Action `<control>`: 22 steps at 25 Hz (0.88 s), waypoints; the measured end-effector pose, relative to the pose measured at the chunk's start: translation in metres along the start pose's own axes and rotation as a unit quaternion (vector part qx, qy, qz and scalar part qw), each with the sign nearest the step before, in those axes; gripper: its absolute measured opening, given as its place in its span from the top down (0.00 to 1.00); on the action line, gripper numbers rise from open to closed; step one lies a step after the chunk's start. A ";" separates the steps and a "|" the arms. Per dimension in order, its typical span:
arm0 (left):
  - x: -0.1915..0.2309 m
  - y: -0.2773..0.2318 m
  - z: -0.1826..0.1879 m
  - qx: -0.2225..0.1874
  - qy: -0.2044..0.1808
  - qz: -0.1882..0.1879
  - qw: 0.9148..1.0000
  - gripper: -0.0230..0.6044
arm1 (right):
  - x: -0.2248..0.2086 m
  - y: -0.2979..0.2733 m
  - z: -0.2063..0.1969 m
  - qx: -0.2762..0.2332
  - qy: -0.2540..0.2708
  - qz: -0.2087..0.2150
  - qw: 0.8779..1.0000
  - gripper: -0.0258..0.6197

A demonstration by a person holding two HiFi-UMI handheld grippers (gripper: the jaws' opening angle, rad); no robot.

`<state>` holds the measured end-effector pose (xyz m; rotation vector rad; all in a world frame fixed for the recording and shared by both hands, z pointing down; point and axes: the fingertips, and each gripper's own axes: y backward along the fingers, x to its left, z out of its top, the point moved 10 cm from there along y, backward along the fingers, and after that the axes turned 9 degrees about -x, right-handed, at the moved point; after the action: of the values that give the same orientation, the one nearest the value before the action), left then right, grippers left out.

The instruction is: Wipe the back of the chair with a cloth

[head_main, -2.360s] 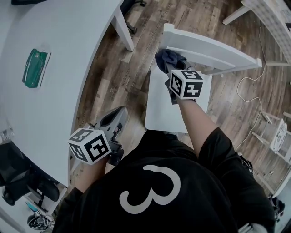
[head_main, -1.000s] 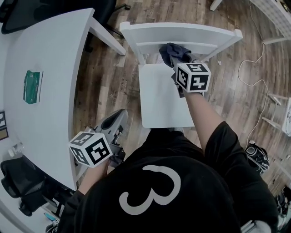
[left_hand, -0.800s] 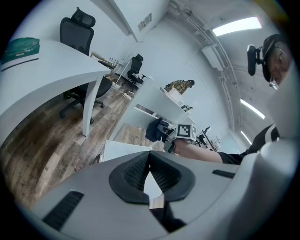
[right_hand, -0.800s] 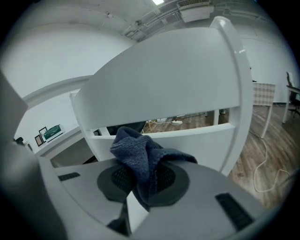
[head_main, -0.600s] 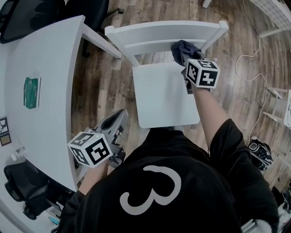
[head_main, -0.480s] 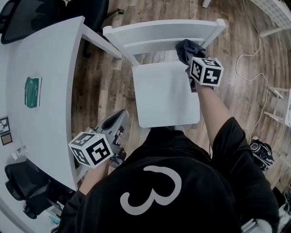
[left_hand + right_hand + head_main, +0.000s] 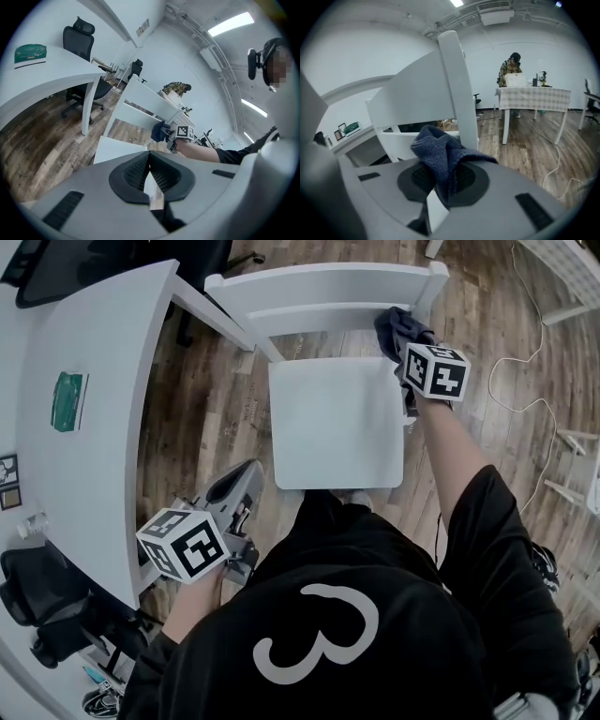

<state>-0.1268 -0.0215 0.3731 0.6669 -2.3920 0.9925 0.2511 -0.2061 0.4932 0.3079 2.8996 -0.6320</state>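
Observation:
A white chair stands in front of me, its back at the top of the head view and its seat below. My right gripper is shut on a dark blue cloth, pressed against the right end of the lower back rail by the right post. In the right gripper view the cloth bunches between the jaws, with the post just ahead. My left gripper hangs low at my left side, jaws closed with nothing between them; its own view shows the chair back and the cloth from afar.
A white curved table stands left of the chair with a green packet on it. Black office chairs sit behind it. A white cable trails over the wooden floor at right. A person works at a checked table farther back.
My right gripper has carried the cloth along the chair back from its left part to its right end. The left gripper has stayed at my side.

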 end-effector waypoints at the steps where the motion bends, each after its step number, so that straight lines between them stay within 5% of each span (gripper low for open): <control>1: -0.006 0.002 -0.005 -0.008 0.004 0.000 1.000 0.94 | 0.001 0.004 -0.001 -0.001 0.004 0.021 1.000 0.88; 6: -0.035 0.021 -0.036 -0.044 0.033 0.001 0.999 0.94 | 0.013 0.053 -0.005 -0.017 0.008 0.110 0.994 0.88; 12: -0.070 0.032 -0.059 -0.064 0.036 -0.017 0.997 0.94 | 0.049 0.157 0.009 -0.040 -0.029 0.246 0.968 0.88; 18: -0.113 0.038 -0.057 -0.064 -0.003 -0.074 0.995 0.94 | 0.079 0.261 0.031 -0.053 -0.027 0.351 0.935 0.88; 22: -0.143 0.045 -0.053 -0.060 -0.048 -0.122 0.989 0.94 | 0.094 0.316 0.035 -0.063 -0.002 0.367 0.928 0.88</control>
<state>-0.0299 0.0818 0.3005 0.9545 -2.3577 0.7224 0.2376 0.0756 0.3197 1.2732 2.4996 -0.3035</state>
